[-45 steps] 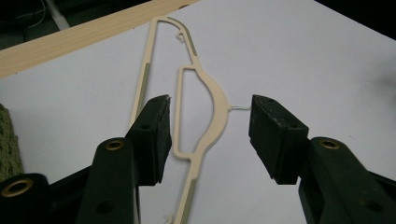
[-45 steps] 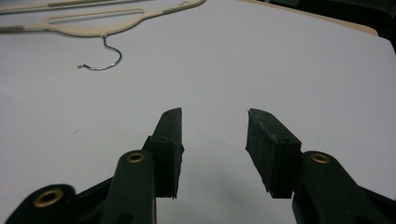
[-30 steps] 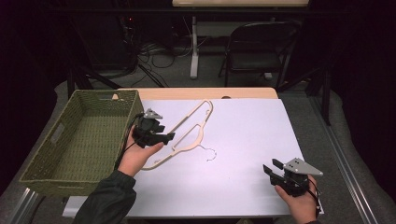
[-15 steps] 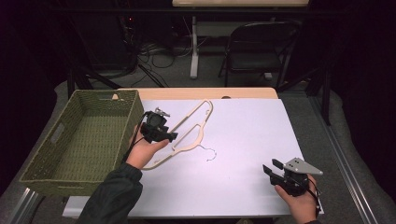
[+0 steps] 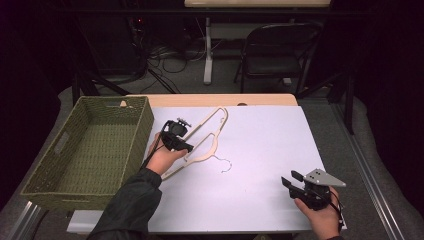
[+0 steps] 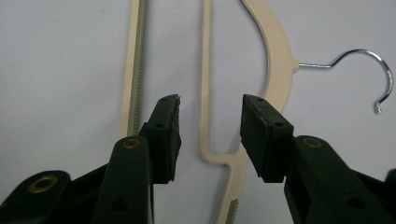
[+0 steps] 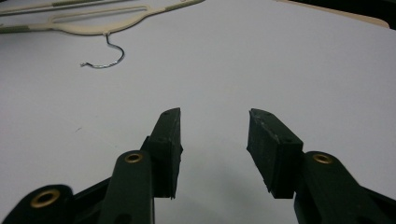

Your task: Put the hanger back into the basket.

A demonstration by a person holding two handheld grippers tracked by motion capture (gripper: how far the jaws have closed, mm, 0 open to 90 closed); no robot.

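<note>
Cream hanger (image 5: 202, 141) with steel hook lies mid-frame beside a green basket (image 5: 90, 150); left gripper (image 6: 210, 121) spread astride its shoulder, right gripper (image 7: 212, 135) spread lower right.

My left gripper (image 5: 176, 136) is black, and a dark cable trails from it past my dark green sleeve (image 5: 131, 205). Its fingers (image 6: 166, 135) are black blocks with ridged pads, on arms set with brass-ringed screw holes. My right gripper (image 5: 298, 184) is black too, topped by a grey three-cornered plate (image 5: 323, 177).
</note>
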